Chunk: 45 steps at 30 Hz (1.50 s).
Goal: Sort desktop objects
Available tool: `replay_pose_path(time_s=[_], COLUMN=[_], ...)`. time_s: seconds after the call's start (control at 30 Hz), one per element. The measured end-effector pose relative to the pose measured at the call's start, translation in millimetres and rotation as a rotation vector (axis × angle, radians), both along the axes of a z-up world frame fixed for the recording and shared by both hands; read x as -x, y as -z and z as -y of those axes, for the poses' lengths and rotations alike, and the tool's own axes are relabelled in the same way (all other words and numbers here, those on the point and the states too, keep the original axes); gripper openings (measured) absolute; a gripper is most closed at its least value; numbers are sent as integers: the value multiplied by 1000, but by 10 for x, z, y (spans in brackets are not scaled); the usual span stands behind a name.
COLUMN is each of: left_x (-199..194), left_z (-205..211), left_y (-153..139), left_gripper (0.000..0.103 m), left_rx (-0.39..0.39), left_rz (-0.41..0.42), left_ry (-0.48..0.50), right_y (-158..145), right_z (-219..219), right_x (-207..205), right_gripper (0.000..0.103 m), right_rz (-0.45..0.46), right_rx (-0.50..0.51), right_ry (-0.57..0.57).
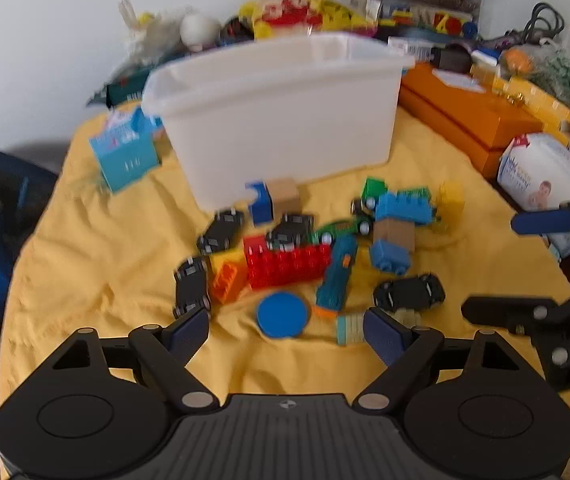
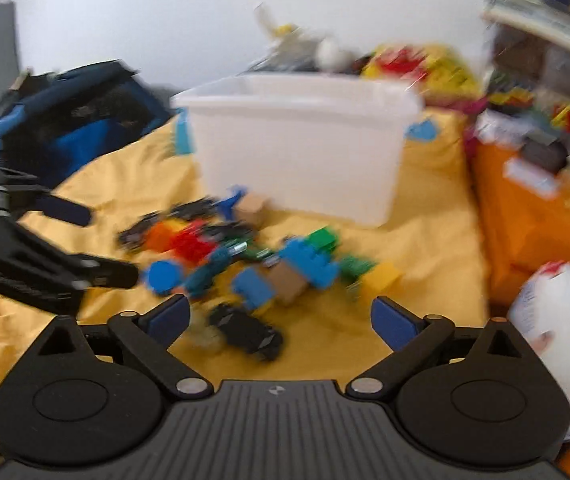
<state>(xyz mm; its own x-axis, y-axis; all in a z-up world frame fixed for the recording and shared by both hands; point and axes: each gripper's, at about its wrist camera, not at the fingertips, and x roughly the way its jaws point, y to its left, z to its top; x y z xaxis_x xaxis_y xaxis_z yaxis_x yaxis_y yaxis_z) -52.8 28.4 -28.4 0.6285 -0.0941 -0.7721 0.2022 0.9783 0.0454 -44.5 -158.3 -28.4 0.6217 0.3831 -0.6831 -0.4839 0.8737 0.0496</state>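
Two grippers, both spread wide with nothing between the fingers. Your left gripper (image 1: 287,330) sits low centre of its frame, just short of the blue disc (image 1: 283,315); neither pad visibly touches a toy. Your right gripper (image 2: 281,318) hangs over a black toy car (image 2: 247,332), blurred, contact unclear. The toy pile (image 1: 309,248) lies mid-frame on the yellow cloth (image 1: 97,264), right in front of the white bin (image 1: 277,120), upper centre. Probably parked there so each drop is a short carry. The bin's inside is not visible.
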Motion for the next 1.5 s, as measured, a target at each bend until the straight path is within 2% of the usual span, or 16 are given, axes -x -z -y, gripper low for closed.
replay_pose_path(time_s=[0.07, 0.13, 0.23, 0.3, 0.43, 0.53, 0.6, 0.8, 0.83, 0.87, 0.93, 1.03, 1.17, 1.23, 1.37, 1.5], left_x=[-12, 9, 15, 15, 0, 37, 70, 26, 12, -6, -57, -182, -342, -433, -533, -682], left_z=[-7, -10, 9, -1, 26, 220, 333, 381, 370, 362, 345, 306, 182, 230, 459, 517], left_y=[53, 94, 150, 187, 200, 176, 176, 232, 233, 239, 242, 214, 127, 148, 248, 412], left_gripper=[83, 78, 69, 55, 53, 53, 53, 53, 53, 53, 53, 53, 53, 53, 40, 25], left_rx=[16, 32, 61, 86, 113, 27, -23, -72, -85, -99, -119, -126, -33, -35, -109, -150], left_rz=[-38, -53, -76, -93, -99, -69, -57, -84, -82, -79, -64, -45, -60, -75, -100, -139], left_ry=[6, 15, 44, 55, 110, 267, 351, 410, 410, 409, 400, 375, 315, 342, 463, 479], right_y=[76, 156, 228, 243, 264, 333, 375, 545, 550, 538, 471, 358, 285, 213, 205, 185], right_z=[-21, -6, 11, 9, -155, -282, -319, -450, -444, -430, -356, -129, 63, 68, -79, -260], right_x=[-19, -31, -37, -25, 16, 18, -32, -142, -172, -200, -235, -310, -296, -186, 6, 27], right_gripper=[95, 79, 75, 68, 52, 51, 51, 49, 47, 32, 24, 24, 31, 32, 33, 38], right_rz=[-61, -102, -150, -146, -65, 39, 31, 61, 57, 58, 50, -16, -78, -64, -48, -22], right_rx=[27, 21, 9, 4, 121, 254, 272, 333, 317, 313, 295, 232, 137, 88, 78, 77], right_ry=[8, -6, 2, -34, -138, -269, -337, -427, -416, -394, -330, -204, -139, -167, -237, -306])
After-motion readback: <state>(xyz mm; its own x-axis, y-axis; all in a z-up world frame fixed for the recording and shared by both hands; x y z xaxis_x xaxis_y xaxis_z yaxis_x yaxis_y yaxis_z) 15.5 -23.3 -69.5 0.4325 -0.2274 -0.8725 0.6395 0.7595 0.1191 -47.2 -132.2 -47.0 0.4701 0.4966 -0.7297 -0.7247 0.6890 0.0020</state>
